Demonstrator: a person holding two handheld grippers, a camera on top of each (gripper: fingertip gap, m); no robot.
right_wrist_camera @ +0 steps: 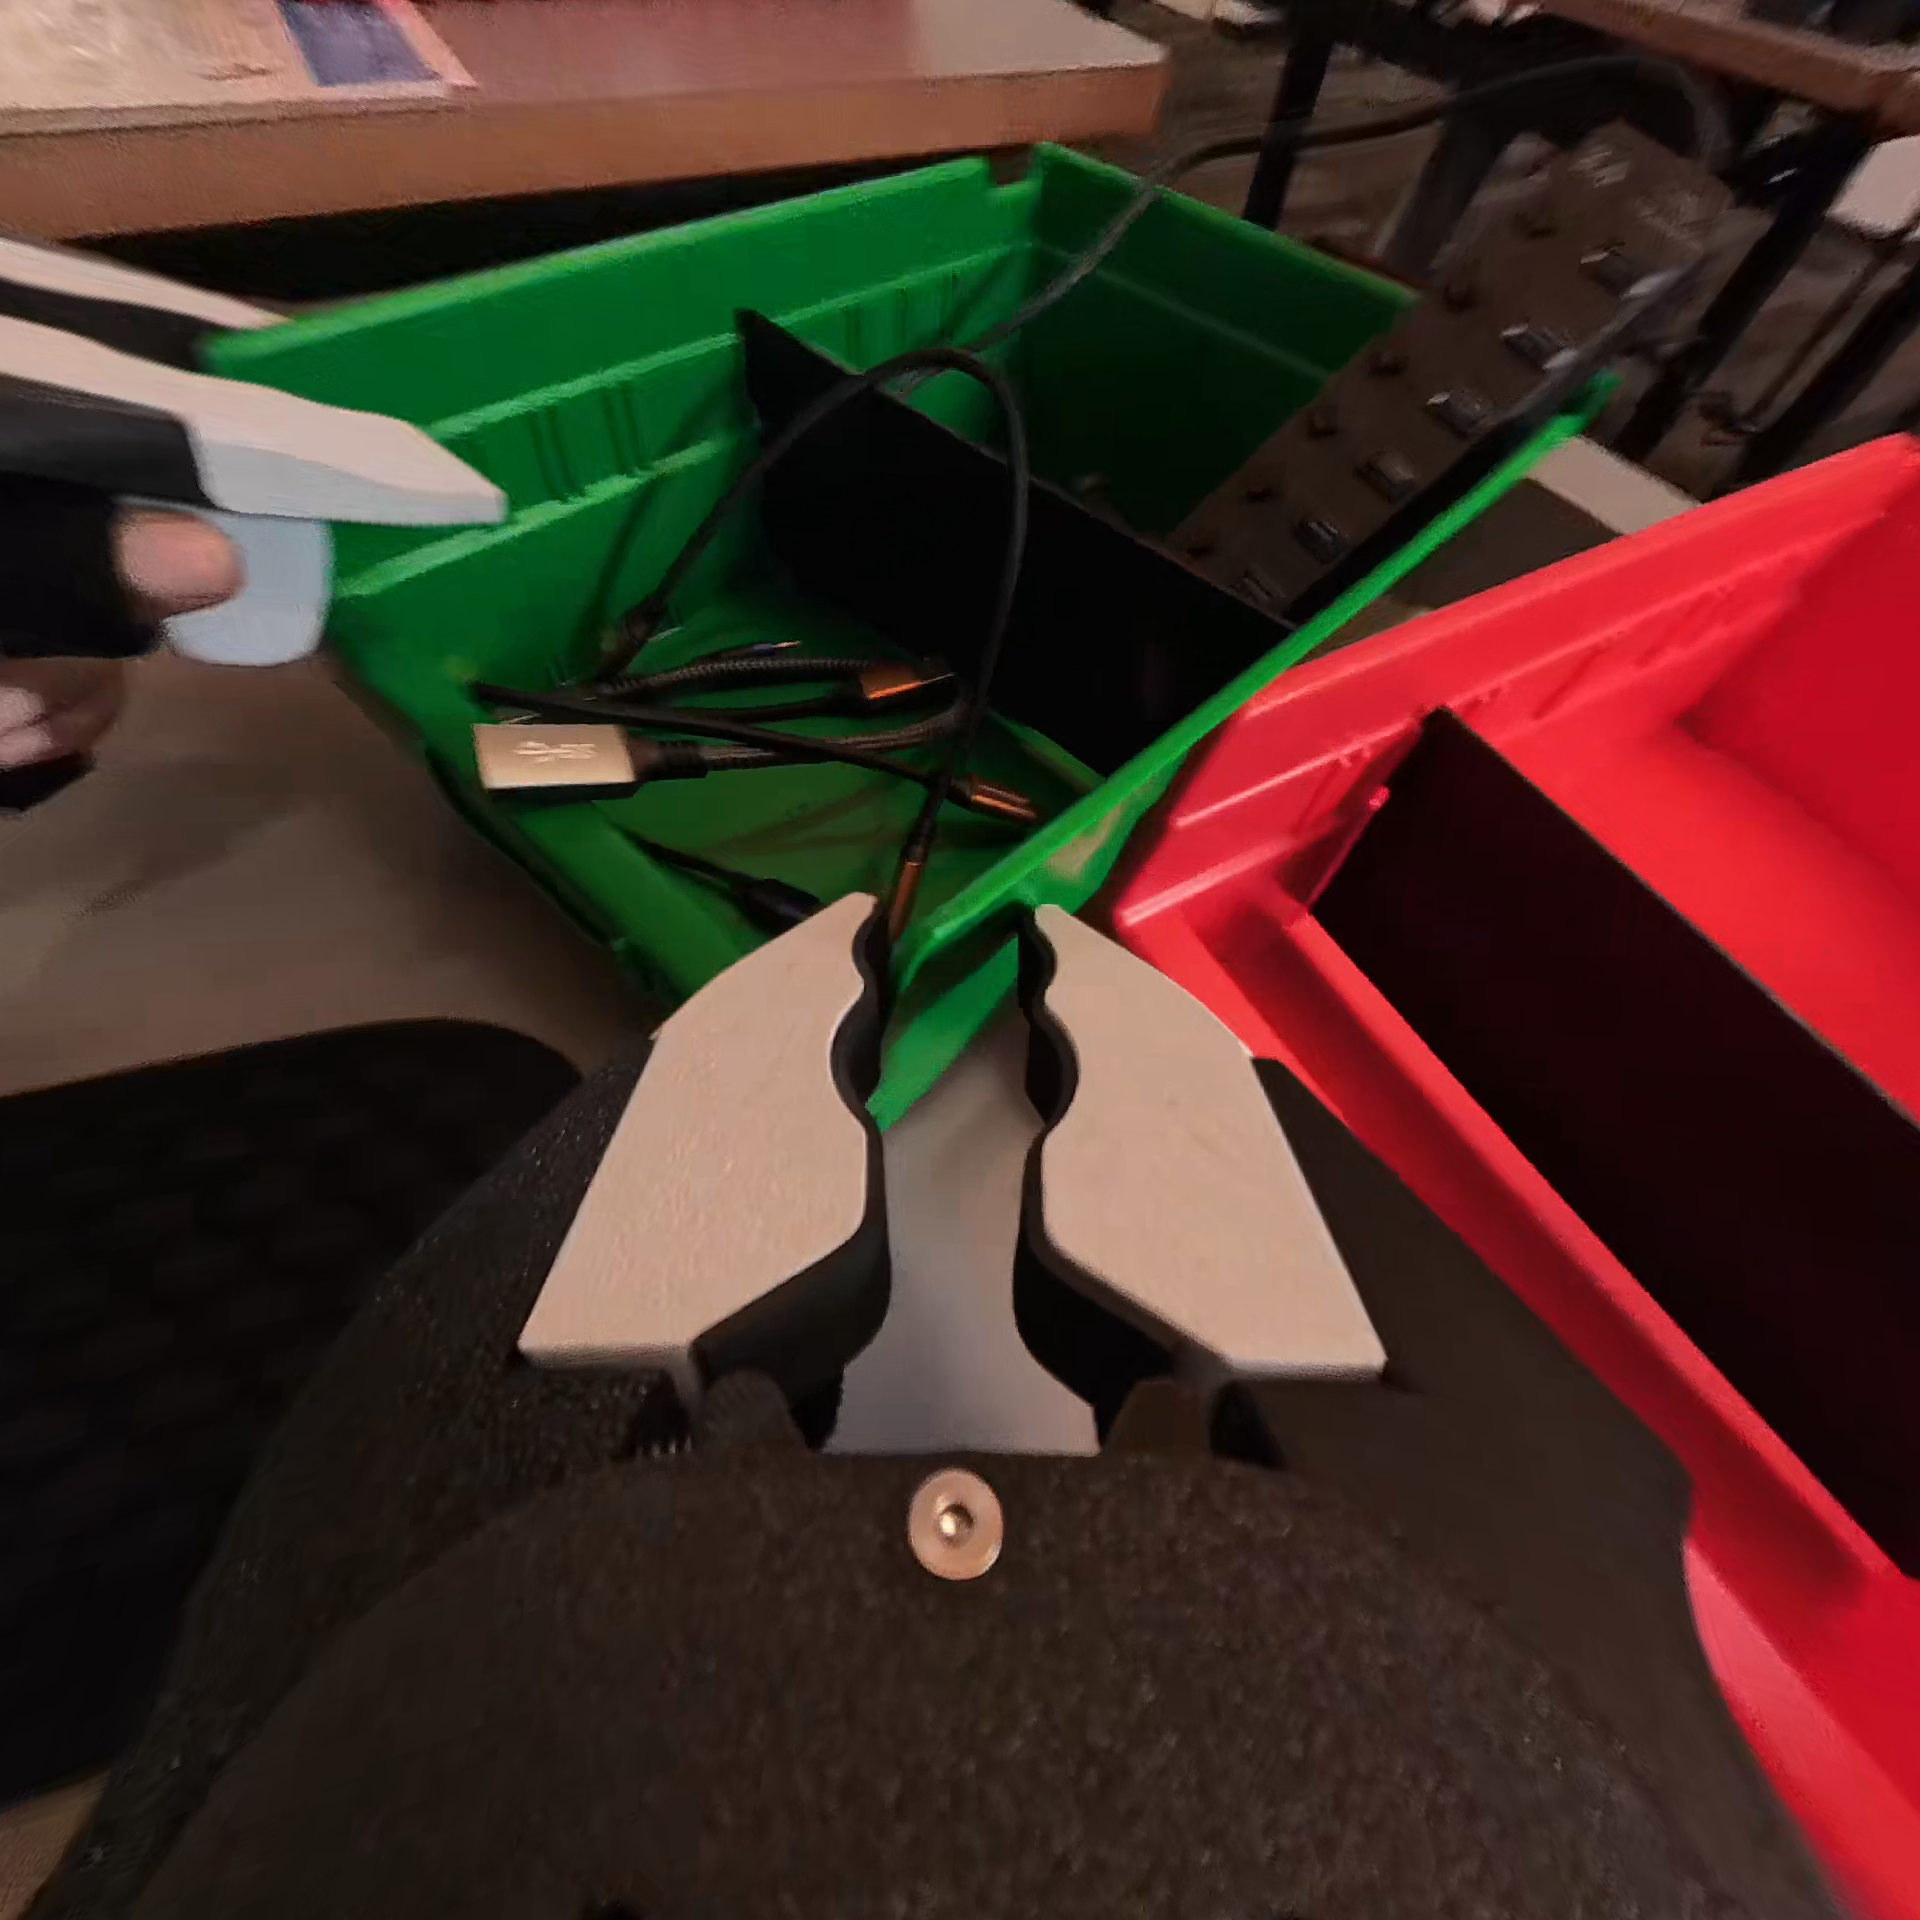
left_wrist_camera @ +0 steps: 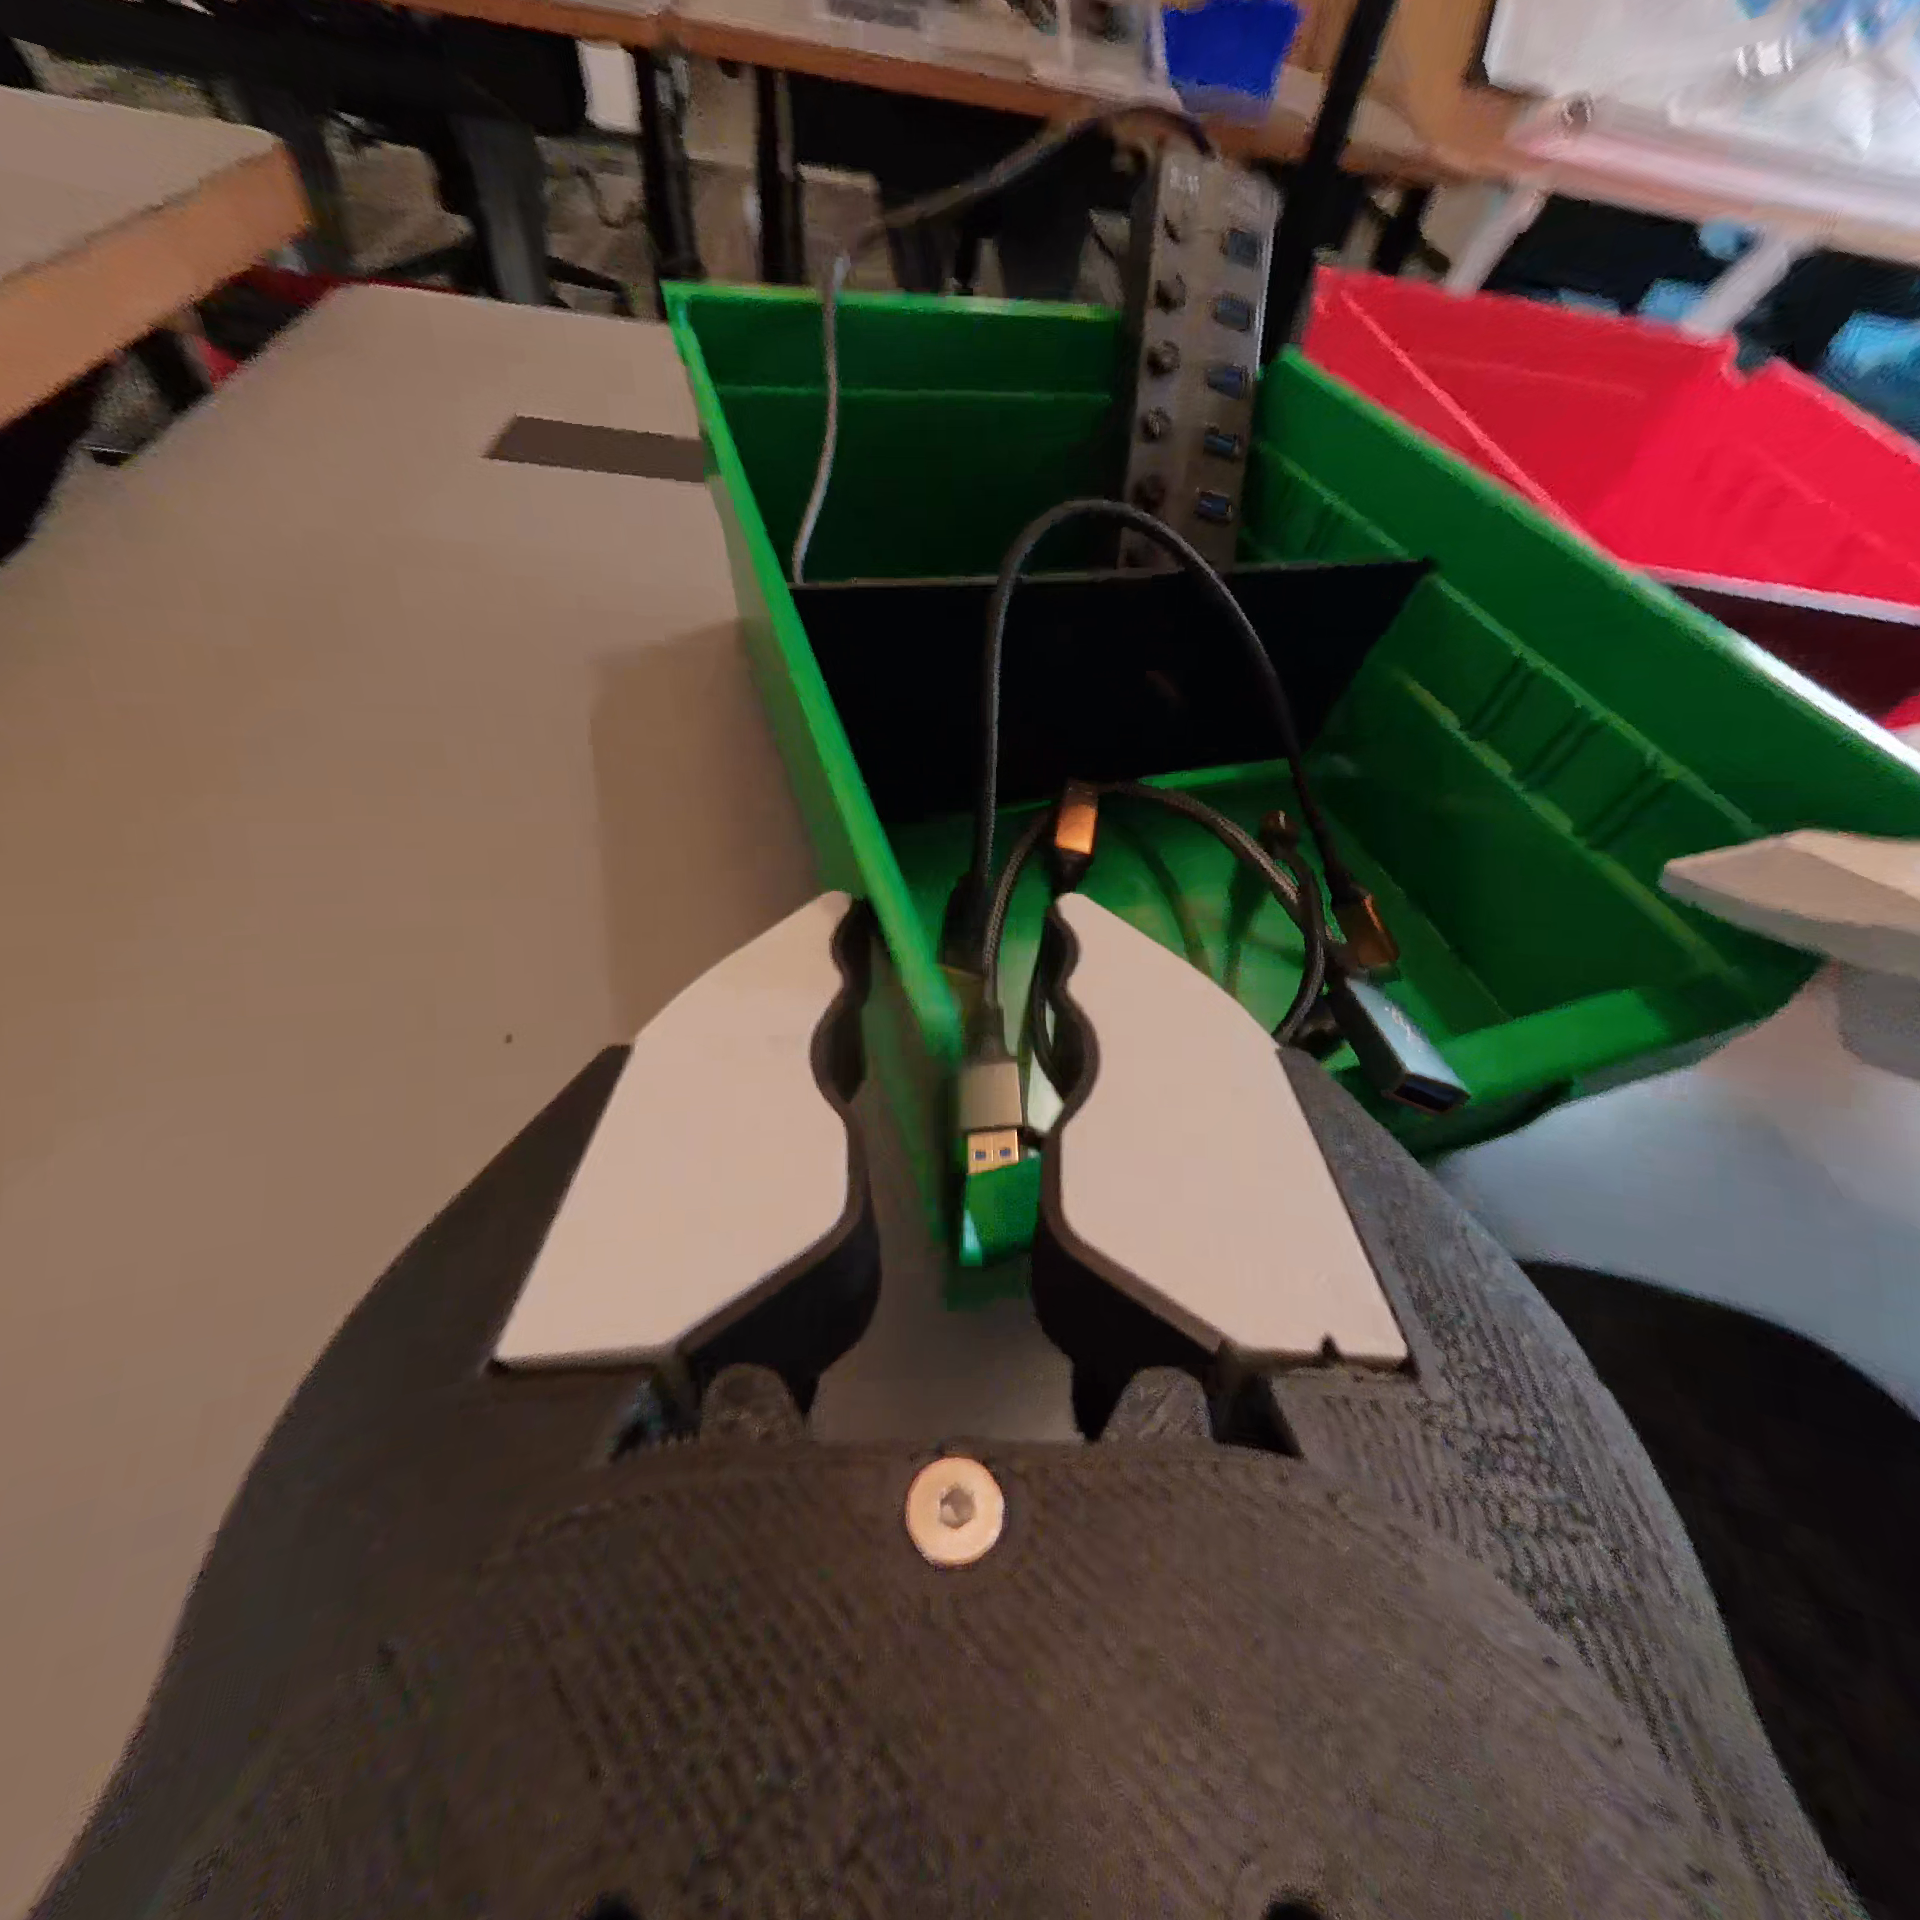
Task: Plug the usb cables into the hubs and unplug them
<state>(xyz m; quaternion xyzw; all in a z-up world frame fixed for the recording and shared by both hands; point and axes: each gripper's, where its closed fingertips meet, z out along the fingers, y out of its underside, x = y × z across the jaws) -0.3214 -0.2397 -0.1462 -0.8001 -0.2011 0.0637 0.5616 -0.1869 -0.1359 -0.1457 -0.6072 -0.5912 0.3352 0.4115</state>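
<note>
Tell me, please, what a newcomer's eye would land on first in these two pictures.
Probably the bright green plastic bin, split by a black divider panel, with a tangle of black braided USB cables in its near compartment. Behind the divider a dark grey multi-port USB hub stands leaning against the bin's far right corner. A bright red plastic bin sits close on the green bin's right.

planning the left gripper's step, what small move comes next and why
Probably close the left gripper on the silver USB-A plug: the plug lies loose between its open fingers at the green bin's front corner, and the hub stands behind the divider.
</note>
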